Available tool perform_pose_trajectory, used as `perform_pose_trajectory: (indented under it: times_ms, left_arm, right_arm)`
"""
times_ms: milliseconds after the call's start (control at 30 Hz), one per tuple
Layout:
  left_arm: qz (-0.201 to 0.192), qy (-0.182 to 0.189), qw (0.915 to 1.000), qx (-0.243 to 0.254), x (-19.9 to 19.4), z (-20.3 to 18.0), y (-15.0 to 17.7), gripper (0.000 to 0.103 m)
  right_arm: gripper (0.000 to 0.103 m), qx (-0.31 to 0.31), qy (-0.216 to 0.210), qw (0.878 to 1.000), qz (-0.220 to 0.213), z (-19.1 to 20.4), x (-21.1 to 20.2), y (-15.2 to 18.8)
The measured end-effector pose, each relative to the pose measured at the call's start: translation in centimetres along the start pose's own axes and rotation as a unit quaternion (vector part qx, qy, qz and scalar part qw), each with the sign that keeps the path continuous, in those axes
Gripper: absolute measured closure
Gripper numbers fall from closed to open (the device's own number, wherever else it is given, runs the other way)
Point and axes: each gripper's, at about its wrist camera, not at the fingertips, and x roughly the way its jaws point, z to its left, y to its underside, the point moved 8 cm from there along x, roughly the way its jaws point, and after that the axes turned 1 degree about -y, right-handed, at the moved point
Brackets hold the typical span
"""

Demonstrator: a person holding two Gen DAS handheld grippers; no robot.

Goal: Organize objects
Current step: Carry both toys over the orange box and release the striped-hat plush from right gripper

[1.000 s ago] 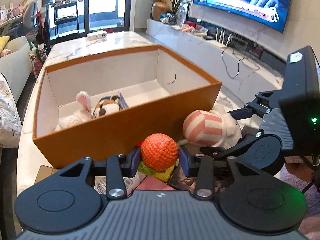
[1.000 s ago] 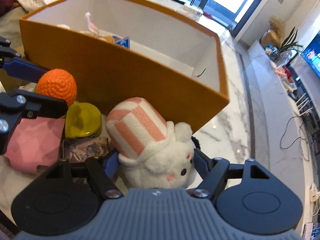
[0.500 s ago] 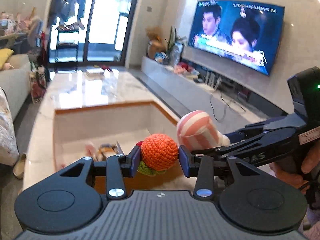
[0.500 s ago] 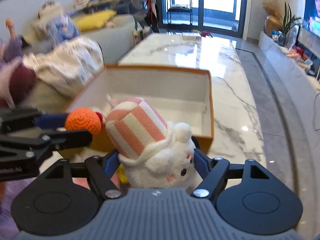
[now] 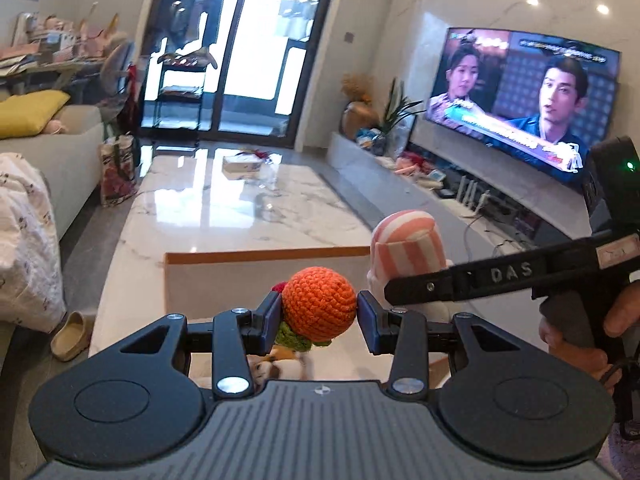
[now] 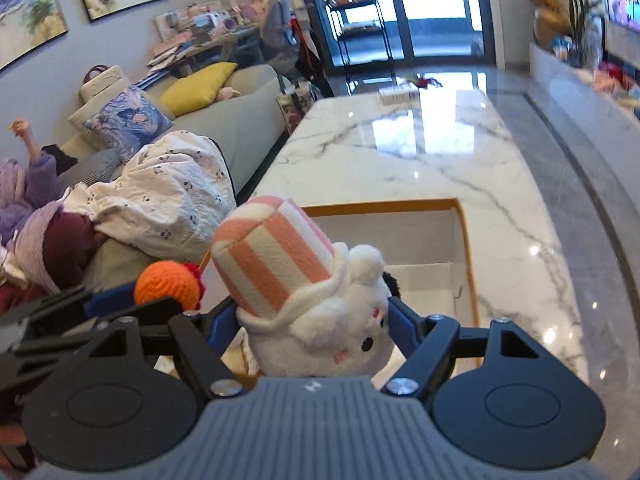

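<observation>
Living room backdrop in the left wrist view: marble table (image 5: 256, 208) running away from the camera, TV on the wall at 2 o'clock, sofa off at 9. Dead centre, the left gripper (image 5: 319, 314) is pinching one orange crochet ball (image 5: 319, 307), pads pressed on both sides of it, with a green knitted bit hanging underneath. It's carried over the orange box (image 5: 264, 257), whose far rim shows just behind the ball, so my read is it's about to go in with the rest. Low between the gripper arms there's what looks like a plush dog already in the box, though it's blurry, so don't quote me. At 3 o'clock the right gripper (image 5: 390, 294) comes in sideways with a hand on its handle, carrying the striped toy.

Right wrist view, same table, sofa with a blanket and cushions at 10 o'clock. One white plush bunny (image 6: 320, 312) with a pink-and-white striped hat sits clamped between the wide-set jaws, squeezed at the body, probably because that's the softest part to grab. It hangs above the near end of the box, interior visible at 2 o'clock. The crochet ball shows at 9 o'clock.

Count: two grippers, two toys held, one box.
</observation>
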Motion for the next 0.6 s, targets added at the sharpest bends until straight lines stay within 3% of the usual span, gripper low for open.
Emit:
perform_pose_trajectory:
  times_ms: [267, 600]
  left_arm:
    - [0.023, -0.027, 0.9992, -0.018, 1.0, 2.9, 1.0, 0.056]
    - [0.044, -0.009, 0.9984, -0.035, 3.1, 3.7, 2.3, 0.056]
  right_arm:
    - [0.026, -0.007, 0.019, 0.998, 0.061, 0.0, 6.1, 0.7]
    - [0.025, 0.015, 0.061, 0.988, 0.143, -2.4, 9.6, 3.8]
